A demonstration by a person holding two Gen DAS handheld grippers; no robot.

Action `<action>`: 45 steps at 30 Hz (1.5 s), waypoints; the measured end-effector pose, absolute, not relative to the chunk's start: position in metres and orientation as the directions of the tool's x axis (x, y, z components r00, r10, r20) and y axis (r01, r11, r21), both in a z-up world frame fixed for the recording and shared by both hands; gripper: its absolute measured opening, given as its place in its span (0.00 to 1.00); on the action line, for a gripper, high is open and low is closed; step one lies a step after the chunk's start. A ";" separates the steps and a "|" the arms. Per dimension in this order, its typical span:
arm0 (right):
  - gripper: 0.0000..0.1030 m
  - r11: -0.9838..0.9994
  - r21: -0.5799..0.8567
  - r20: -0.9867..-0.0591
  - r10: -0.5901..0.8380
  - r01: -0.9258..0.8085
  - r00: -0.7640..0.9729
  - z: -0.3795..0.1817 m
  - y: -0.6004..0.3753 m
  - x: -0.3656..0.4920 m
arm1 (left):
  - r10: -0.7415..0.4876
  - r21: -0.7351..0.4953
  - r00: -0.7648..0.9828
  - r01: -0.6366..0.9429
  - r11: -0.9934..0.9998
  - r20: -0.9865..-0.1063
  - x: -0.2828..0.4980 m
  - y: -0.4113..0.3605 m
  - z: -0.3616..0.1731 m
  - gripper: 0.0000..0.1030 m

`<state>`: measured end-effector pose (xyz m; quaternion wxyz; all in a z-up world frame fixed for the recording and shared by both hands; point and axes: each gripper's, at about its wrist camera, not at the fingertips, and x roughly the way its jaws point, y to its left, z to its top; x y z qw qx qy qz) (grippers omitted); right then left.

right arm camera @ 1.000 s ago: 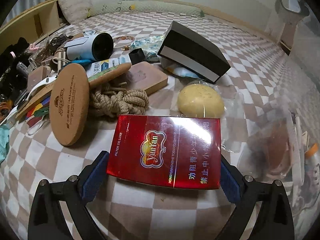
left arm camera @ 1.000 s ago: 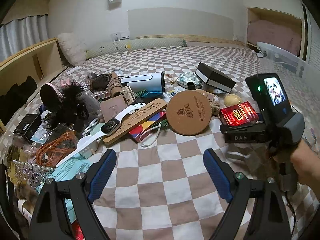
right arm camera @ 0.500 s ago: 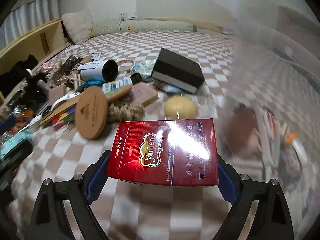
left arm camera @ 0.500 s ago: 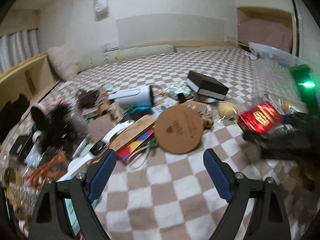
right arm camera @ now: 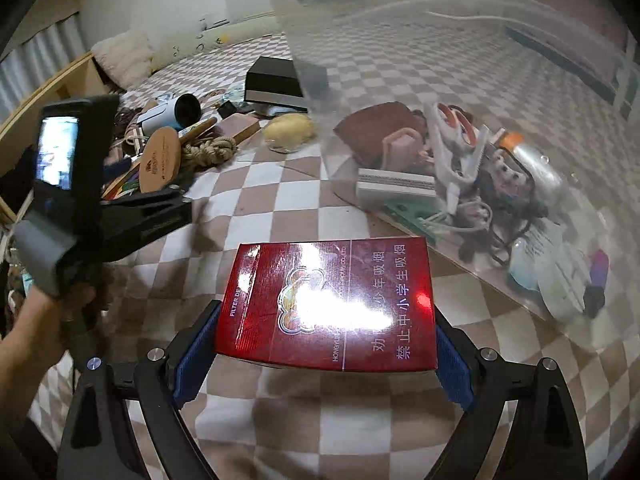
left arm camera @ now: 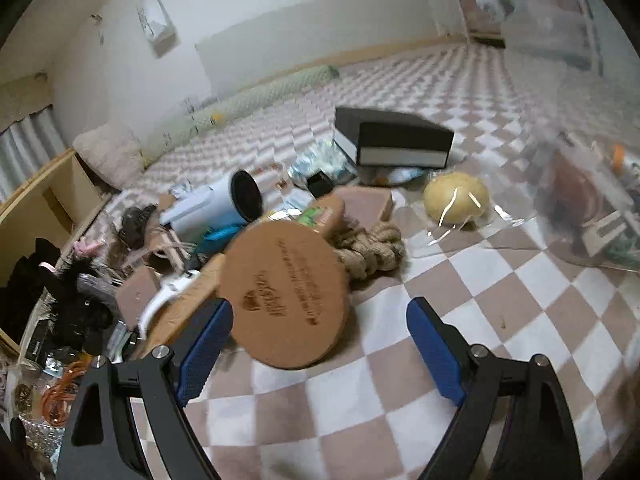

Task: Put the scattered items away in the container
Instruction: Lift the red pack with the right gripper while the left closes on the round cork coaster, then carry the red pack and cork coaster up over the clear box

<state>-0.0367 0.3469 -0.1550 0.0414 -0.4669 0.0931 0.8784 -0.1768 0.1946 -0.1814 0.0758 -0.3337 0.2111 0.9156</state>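
Bare checked bedcover [left arm camera: 472, 280] lies open between the left gripper [left arm camera: 320, 344] jaws and onward toward 1 o'clock. A cork disc [left arm camera: 284, 292] and rope coil [left arm camera: 372, 248] block 11 to 12 o'clock. At 2 o'clock the clear container [left arm camera: 580, 184] wall, apparently continuous though blurred, bars passage.

There are two hand-held grippers, the left hand-held gripper [left arm camera: 320, 328] and the right hand-held gripper [right arm camera: 326, 336]. I count one red cigarette box [right arm camera: 328, 300], one clear plastic container [right arm camera: 520, 80], one round cork mat [left arm camera: 286, 292] and one black box [left arm camera: 394, 142]. There is also one rope bundle [left arm camera: 370, 248], one yellow ball [left arm camera: 456, 198] and one white tube with a black end [left arm camera: 218, 204].
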 end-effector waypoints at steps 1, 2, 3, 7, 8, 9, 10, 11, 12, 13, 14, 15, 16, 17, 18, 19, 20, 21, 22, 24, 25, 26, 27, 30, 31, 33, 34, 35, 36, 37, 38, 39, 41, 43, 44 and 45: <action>0.91 -0.980 0.124 -0.827 -0.014 -0.158 -0.561 -0.155 0.348 -0.037 | -0.020 0.348 -0.765 -0.270 -0.898 -0.644 -0.180 0.196 -0.184 0.85; 0.91 -0.980 0.123 -0.827 -0.015 -0.155 -0.563 -0.155 0.349 -0.038 | -0.036 0.349 -0.759 -0.257 -0.901 -0.651 -0.184 0.194 -0.187 0.80; 0.91 -0.981 0.123 -0.826 -0.016 -0.153 -0.564 -0.155 0.349 -0.039 | -0.051 0.349 -0.751 -0.244 -0.905 -0.658 -0.188 0.192 -0.190 0.77; 0.91 -0.981 0.133 -0.822 -0.030 -0.140 -0.569 -0.155 0.348 -0.041 | -0.070 0.287 -0.722 -0.181 -0.941 -0.688 -0.200 0.169 -0.191 0.71; 0.91 -0.981 0.136 -0.821 -0.033 -0.137 -0.571 -0.155 0.348 -0.041 | -0.064 0.261 -0.720 -0.165 -0.951 -0.691 -0.202 0.161 -0.188 0.65; 0.91 -0.981 0.138 -0.819 -0.037 -0.135 -0.572 -0.154 0.348 -0.042 | -0.060 0.241 -0.728 -0.147 -0.959 -0.683 -0.202 0.153 -0.184 0.60; 0.91 -0.981 0.142 -0.819 -0.040 -0.134 -0.573 -0.155 0.347 -0.042 | -0.054 0.224 -0.737 -0.134 -0.965 -0.673 -0.200 0.147 -0.179 0.60; 0.91 -0.981 0.145 -0.818 -0.044 -0.132 -0.573 -0.155 0.347 -0.043 | -0.045 0.207 -0.747 -0.126 -0.970 -0.663 -0.199 0.142 -0.176 0.58; 0.91 -0.980 0.150 -0.818 -0.049 -0.130 -0.573 -0.156 0.346 -0.043 | -0.033 0.187 -0.757 -0.119 -0.975 -0.653 -0.198 0.135 -0.172 0.52; 0.91 -0.980 0.155 -0.817 -0.054 -0.128 -0.574 -0.156 0.345 -0.044 | -0.020 0.166 -0.767 -0.114 -0.979 -0.642 -0.196 0.127 -0.167 0.48; 0.91 -0.980 0.157 -0.817 -0.057 -0.126 -0.574 -0.157 0.343 -0.044 | -0.012 0.154 -0.771 -0.112 -0.982 -0.637 -0.197 0.122 -0.165 0.41; 0.91 -0.979 0.159 -0.817 -0.060 -0.125 -0.574 -0.157 0.342 -0.044 | -0.006 0.144 -0.774 -0.110 -0.983 -0.634 -0.198 0.117 -0.163 0.38; 0.91 -0.979 0.162 -0.817 -0.064 -0.123 -0.573 -0.157 0.340 -0.044 | -0.001 0.139 -0.773 -0.112 -0.984 -0.634 -0.200 0.113 -0.162 0.37; 0.91 -0.979 0.166 -0.817 -0.068 -0.121 -0.572 -0.158 0.339 -0.045 | 0.003 0.134 -0.773 -0.114 -0.984 -0.635 -0.202 0.110 -0.160 0.37; 0.91 -0.978 0.169 -0.818 -0.072 -0.119 -0.571 -0.158 0.337 -0.045 | 0.008 0.128 -0.771 -0.116 -0.985 -0.637 -0.204 0.108 -0.159 0.36; 0.91 -0.979 0.169 -0.817 -0.074 -0.115 -0.572 -0.157 0.335 -0.045 | 0.013 0.120 -0.768 -0.117 -0.986 -0.640 -0.206 0.105 -0.158 0.35; 0.91 -0.980 0.168 -0.816 -0.075 -0.111 -0.573 -0.157 0.333 -0.046 | 0.014 0.118 -0.765 -0.117 -0.986 -0.644 -0.208 0.102 -0.157 0.32; 0.91 -0.980 0.166 -0.815 -0.075 -0.107 -0.575 -0.156 0.331 -0.047 | 0.020 0.113 -0.763 -0.121 -0.986 -0.646 -0.210 0.099 -0.155 0.31; 0.91 -0.980 0.167 -0.813 -0.077 -0.104 -0.577 -0.154 0.330 -0.047 | 0.026 0.107 -0.761 -0.125 -0.986 -0.648 -0.212 0.096 -0.154 0.31; 0.91 -0.980 0.169 -0.809 -0.079 -0.101 -0.583 -0.152 0.328 -0.049 | 0.039 0.096 -0.760 -0.133 -0.986 -0.649 -0.213 0.092 -0.150 0.27; 0.91 -0.980 0.170 -0.806 -0.081 -0.099 -0.586 -0.151 0.327 -0.050 | 0.049 0.089 -0.760 -0.139 -0.986 -0.649 -0.214 0.089 -0.147 0.26; 0.91 -0.980 0.171 -0.804 -0.082 -0.098 -0.589 -0.150 0.326 -0.051 | 0.057 0.081 -0.760 -0.143 -0.986 -0.648 -0.214 0.085 -0.144 0.24; 0.91 -0.980 0.173 -0.802 -0.083 -0.097 -0.592 -0.150 0.325 -0.052 | 0.065 0.072 -0.760 -0.147 -0.987 -0.647 -0.215 0.082 -0.141 0.23; 0.91 -0.978 0.186 -0.799 -0.094 -0.095 -0.594 -0.149 0.322 -0.055 | 0.077 0.044 -0.761 -0.137 -0.990 -0.645 -0.216 0.070 -0.134 0.19; 0.91 -0.978 0.189 -0.797 -0.098 -0.092 -0.596 -0.149 0.321 -0.056 | 0.076 0.037 -0.761 -0.130 -0.991 -0.645 -0.217 0.066 -0.132 0.18; 0.91 -0.978 0.193 -0.793 -0.105 -0.084 -0.600 -0.148 0.317 -0.059 | 0.073 0.024 -0.760 -0.115 -0.993 -0.646 -0.220 0.057 -0.129 0.15; 0.91 -0.978 0.194 -0.791 -0.107 -0.080 -0.602 -0.147 0.316 -0.060 | 0.072 0.017 -0.759 -0.109 -0.994 -0.647 -0.222 0.053 -0.129 0.14; 0.91 -0.978 0.194 -0.790 -0.109 -0.077 -0.603 -0.147 0.314 -0.061 | 0.071 0.011 -0.758 -0.103 -0.995 -0.648 -0.223 0.049 -0.128 0.13; 0.91 -0.978 0.193 -0.790 -0.110 -0.075 -0.604 -0.147 0.313 -0.062 | 0.072 0.003 -0.753 -0.097 -0.995 -0.654 -0.226 0.045 -0.128 0.13; 0.91 -0.978 0.195 -0.789 -0.112 -0.073 -0.604 -0.147 0.312 -0.064 | 0.068 0.002 -0.748 -0.093 -0.996 -0.661 -0.229 0.043 -0.130 0.13; 0.91 -0.978 0.197 -0.788 -0.115 -0.071 -0.605 -0.147 0.310 -0.066 | 0.064 0.003 -0.741 -0.089 -0.996 -0.668 -0.231 0.042 -0.133 0.13; 0.91 -0.977 0.198 -0.788 -0.115 -0.073 -0.604 -0.147 0.310 -0.068 | 0.060 0.004 -0.735 -0.084 -0.996 -0.675 -0.234 0.040 -0.135 0.13; 0.91 -0.976 0.203 -0.788 -0.114 -0.081 -0.605 -0.148 0.310 -0.071 | 0.053 0.008 -0.725 -0.081 -0.997 -0.687 -0.238 0.038 -0.139 0.11; 0.91 -0.974 0.208 -0.788 -0.113 -0.089 -0.605 -0.147 0.311 -0.073 | 0.050 0.016 -0.718 -0.085 -0.996 -0.694 -0.239 0.038 -0.142 0.09; 0.91 -0.974 0.207 -0.788 -0.111 -0.092 -0.605 -0.146 0.312 -0.073 | 0.054 0.011 -0.714 -0.087 -0.996 -0.698 -0.238 0.038 -0.141 0.09; 0.91 -0.974 0.204 -0.789 -0.105 -0.097 -0.605 -0.145 0.312 -0.074 | 0.059 0.006 -0.710 -0.088 -0.996 -0.702 -0.238 0.038 -0.139 0.08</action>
